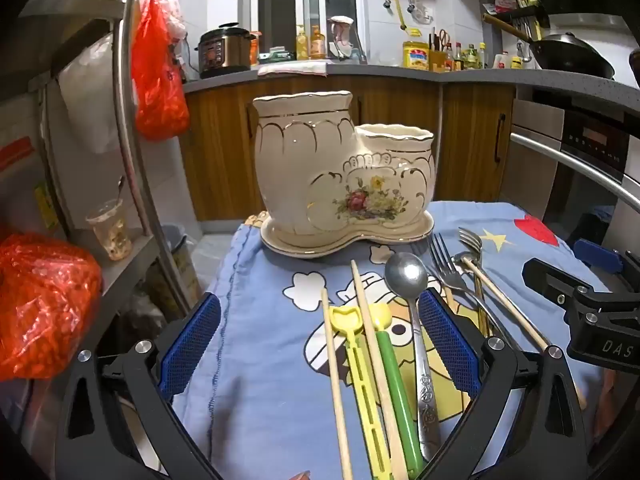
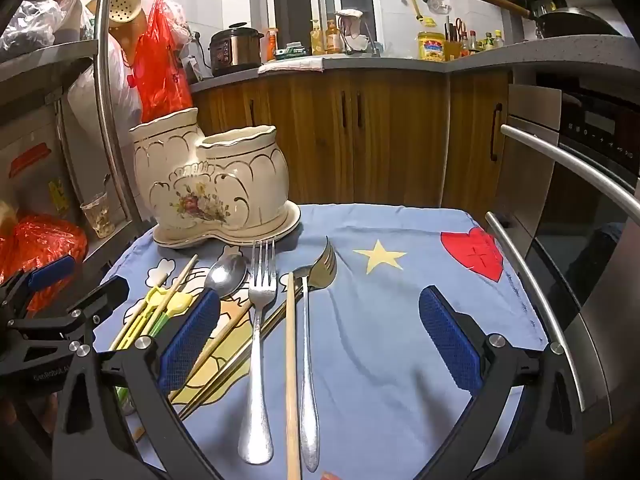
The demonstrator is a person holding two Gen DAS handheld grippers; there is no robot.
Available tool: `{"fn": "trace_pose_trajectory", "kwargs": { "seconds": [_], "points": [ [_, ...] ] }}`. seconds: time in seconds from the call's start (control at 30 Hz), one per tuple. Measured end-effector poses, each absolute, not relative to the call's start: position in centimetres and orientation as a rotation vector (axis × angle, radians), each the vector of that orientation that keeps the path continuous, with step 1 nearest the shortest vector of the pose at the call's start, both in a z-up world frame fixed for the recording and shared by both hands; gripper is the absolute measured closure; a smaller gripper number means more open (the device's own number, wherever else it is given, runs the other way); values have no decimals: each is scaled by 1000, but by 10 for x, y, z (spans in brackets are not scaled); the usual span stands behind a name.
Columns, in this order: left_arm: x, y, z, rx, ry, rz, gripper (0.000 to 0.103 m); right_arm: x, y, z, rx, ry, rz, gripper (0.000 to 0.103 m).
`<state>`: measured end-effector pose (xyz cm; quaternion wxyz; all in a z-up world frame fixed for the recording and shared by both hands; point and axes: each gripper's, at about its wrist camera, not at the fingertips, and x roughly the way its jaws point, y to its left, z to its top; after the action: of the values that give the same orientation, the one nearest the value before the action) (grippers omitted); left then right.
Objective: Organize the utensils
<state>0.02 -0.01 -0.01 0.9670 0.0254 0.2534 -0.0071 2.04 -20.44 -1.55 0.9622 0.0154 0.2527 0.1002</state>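
Between my left tongs [image 1: 320, 344], spread to their widest and gripping nothing, left-wrist view: one steel spoon [image 1: 412, 300], polished bowl toward the far edge of the cloth-covered table [image 1: 256, 360], embossed handle running back toward me just inside the right-hand pad; one green-handled plastic utensil [image 1: 396, 384]; one yellow slotted plastic piece [image 1: 360, 368]; two pale wooden chopsticks [image 1: 370, 340], matte and slender. All lie with long axes pointing from me toward the holder, so I judge a pinch across their width suits them. Ceramic utensil holder [image 1: 340, 168], cream glaze, gilt scalloping, floral decal, two joined pots of unequal height on a matching saucer, stands at the table's far edge, straight ahead. Right-wrist view: right tongs [image 2: 320, 344], likewise fully spread and empty. Between the pads: one silver fork [image 2: 260, 320], tines far, handle near; one wooden chopstick [image 2: 291, 360]; one narrow steel handle [image 2: 308, 380] whose head I cannot make out; one gold-toned fork [image 2: 326, 264], tines curling up. Holder [image 2: 216, 188] sits at the far left corner, ahead and left of these tongs. I judge the left tongs nearer the holder.
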Motion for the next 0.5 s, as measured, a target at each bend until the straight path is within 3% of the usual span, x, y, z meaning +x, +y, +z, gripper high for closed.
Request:
{"fn": "trace_pose_trajectory", "kwargs": {
  "seconds": [0.5],
  "points": [
    [0, 0, 0, 50, 513, -15, 5, 20, -203, -18, 23, 511, 201, 5]
  ]
}}
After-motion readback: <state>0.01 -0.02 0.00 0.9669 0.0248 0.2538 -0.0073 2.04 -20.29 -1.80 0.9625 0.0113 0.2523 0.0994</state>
